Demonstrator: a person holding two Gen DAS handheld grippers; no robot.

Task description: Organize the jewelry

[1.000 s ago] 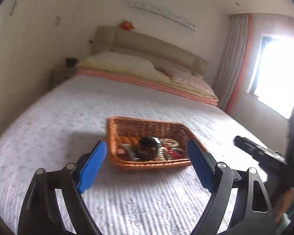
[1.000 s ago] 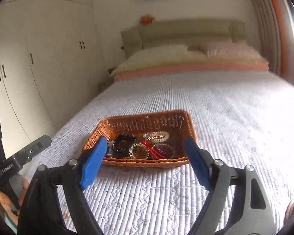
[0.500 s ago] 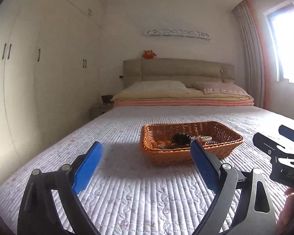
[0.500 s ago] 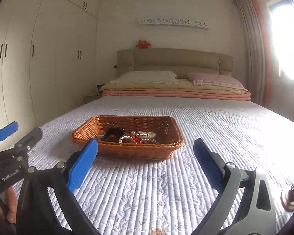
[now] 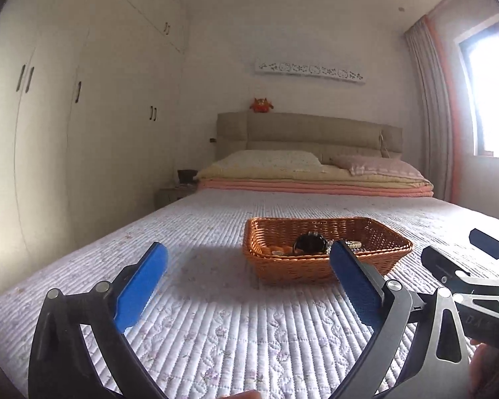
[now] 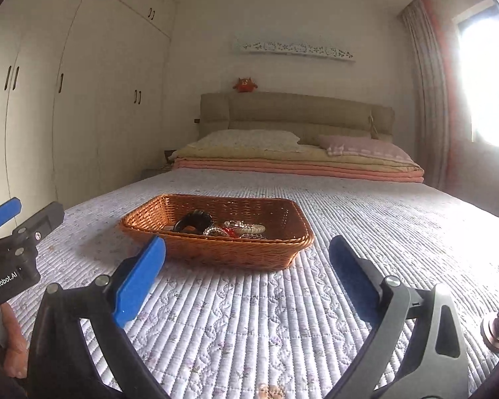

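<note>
An orange wicker basket (image 5: 376, 249) (image 6: 223, 249) sits on the quilted bed. It holds several pieces of jewelry: a black bangle (image 6: 193, 219), a red piece (image 6: 231, 231) and a pearl bracelet (image 6: 252, 229). The black bangle also shows in the left wrist view (image 5: 309, 243). My left gripper (image 5: 249, 259) is open and empty, low over the quilt in front of the basket. My right gripper (image 6: 248, 252) is open and empty, also short of the basket. Each gripper shows at the edge of the other's view.
Pillows and folded blankets (image 6: 296, 156) lie at the headboard. White wardrobes (image 5: 83, 116) line the left wall. A window with curtains (image 5: 489, 99) is at the right. A small metal object (image 6: 497, 331) rests on the quilt at the right edge.
Both grippers have dropped lower and pulled back from the basket, levelling out so the room and headboard come into view. Both stay open and empty.
</note>
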